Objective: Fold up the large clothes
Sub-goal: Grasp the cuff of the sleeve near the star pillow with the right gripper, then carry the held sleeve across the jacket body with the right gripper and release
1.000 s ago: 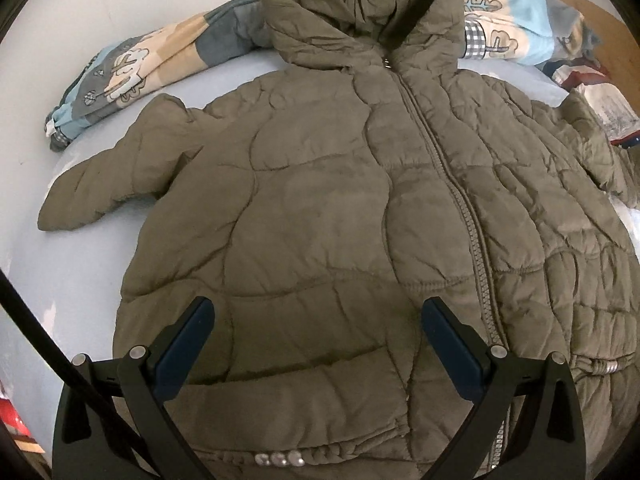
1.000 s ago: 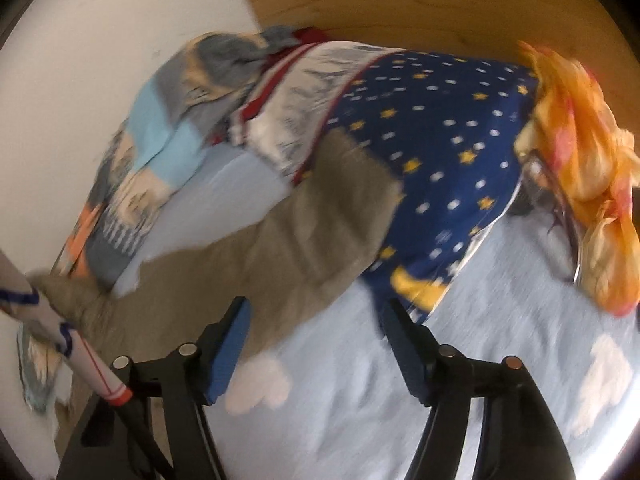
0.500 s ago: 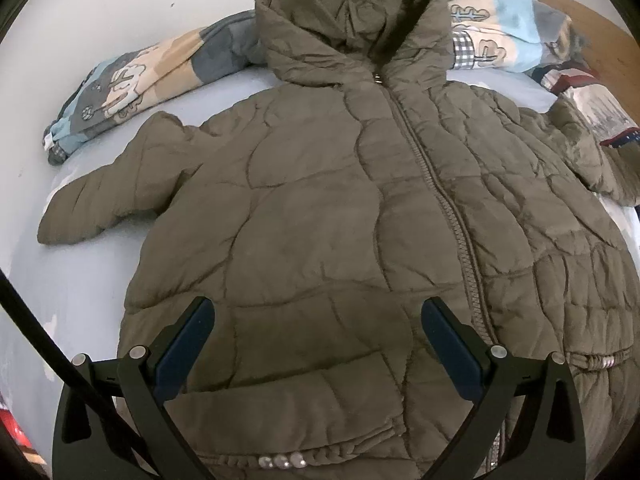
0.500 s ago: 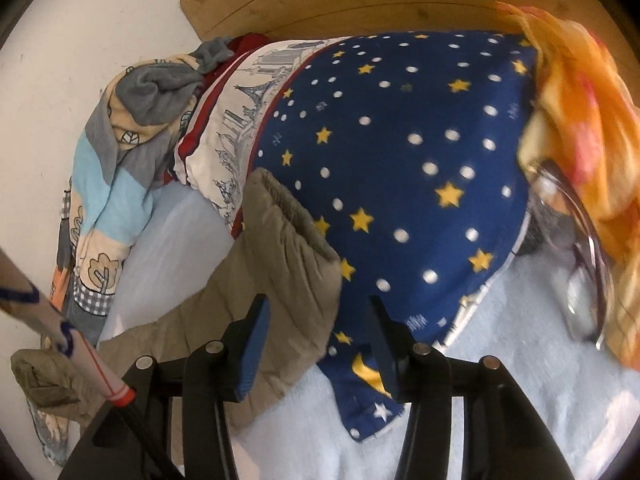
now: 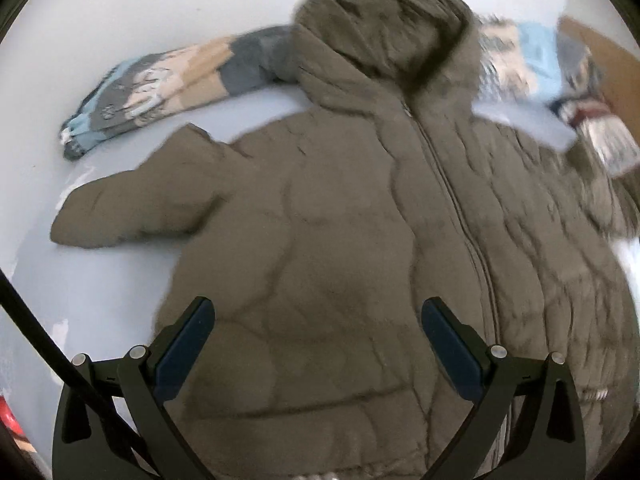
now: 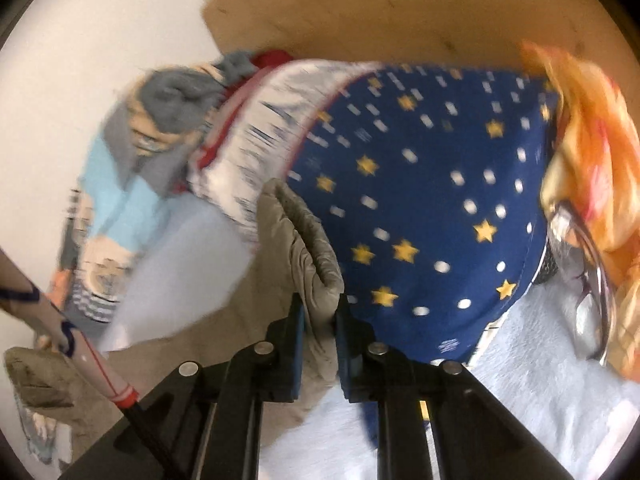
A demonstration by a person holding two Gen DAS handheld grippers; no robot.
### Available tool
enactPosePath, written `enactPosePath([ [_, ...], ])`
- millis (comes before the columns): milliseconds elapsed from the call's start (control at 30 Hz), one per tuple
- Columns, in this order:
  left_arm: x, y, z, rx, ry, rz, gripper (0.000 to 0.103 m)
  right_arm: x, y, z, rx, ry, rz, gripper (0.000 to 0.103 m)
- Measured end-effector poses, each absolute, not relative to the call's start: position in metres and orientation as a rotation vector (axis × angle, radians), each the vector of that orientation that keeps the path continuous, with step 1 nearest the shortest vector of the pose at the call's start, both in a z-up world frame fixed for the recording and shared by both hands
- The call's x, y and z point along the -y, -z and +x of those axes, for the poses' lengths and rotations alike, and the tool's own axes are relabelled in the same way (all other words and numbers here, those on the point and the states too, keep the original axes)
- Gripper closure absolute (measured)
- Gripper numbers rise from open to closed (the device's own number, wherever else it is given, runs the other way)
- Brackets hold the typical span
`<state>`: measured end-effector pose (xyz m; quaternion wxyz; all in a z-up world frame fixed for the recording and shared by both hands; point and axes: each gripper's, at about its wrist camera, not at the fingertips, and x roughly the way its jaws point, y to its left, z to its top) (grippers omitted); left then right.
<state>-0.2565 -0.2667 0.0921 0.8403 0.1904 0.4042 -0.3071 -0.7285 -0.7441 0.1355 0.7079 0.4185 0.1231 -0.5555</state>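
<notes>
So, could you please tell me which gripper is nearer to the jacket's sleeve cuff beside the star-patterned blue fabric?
The right gripper: its fingers are closing with that sleeve cuff pinched between them. The left gripper hovers open over the jacket's lower front.

Home bedroom: bed (image 6: pixel 540 380) in pale blue sheet, wooden headboard (image 6: pixel 400 12), star-print pillow (image 6: pixel 420 200), patterned bedding (image 5: pixel 160 84) against wall.

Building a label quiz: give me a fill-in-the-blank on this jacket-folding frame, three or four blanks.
1. The right gripper is closing on the jacket's ____.
2. The left gripper hovers ____ above the jacket.
3. The jacket's zipper is ____.
4. The blue pillow is printed with yellow ____.

Missing words: sleeve; open; closed; stars
</notes>
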Motion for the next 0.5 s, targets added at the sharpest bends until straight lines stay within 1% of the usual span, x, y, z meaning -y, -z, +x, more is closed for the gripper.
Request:
enactPosePath([
  [67,0.263,-0.088,-0.243,-0.901,0.622,0.384,0.000,0.728,-0.163,-0.717,-0.255,1.208,0.881,0.088],
  [133,0.261,-0.074,-0.227,-0.997,0.599,0.392,0.000,0.711,-0.190,-0.702,-0.236,1.170,0.838,0.089],
  [200,0.256,-0.071,-0.219,-1.027,0.581,0.365,0.000,0.694,-0.221,-0.684,-0.224,1.131,0.791,0.089],
  [400,0.234,-0.115,-0.206,-0.933,0.603,0.245,0.000,0.630,-0.308,-0.618,-0.206,1.011,0.648,0.089],
  [500,0.223,-0.130,-0.203,-0.907,0.608,0.209,0.000,0.594,-0.336,-0.586,-0.204,0.946,0.599,0.089],
])
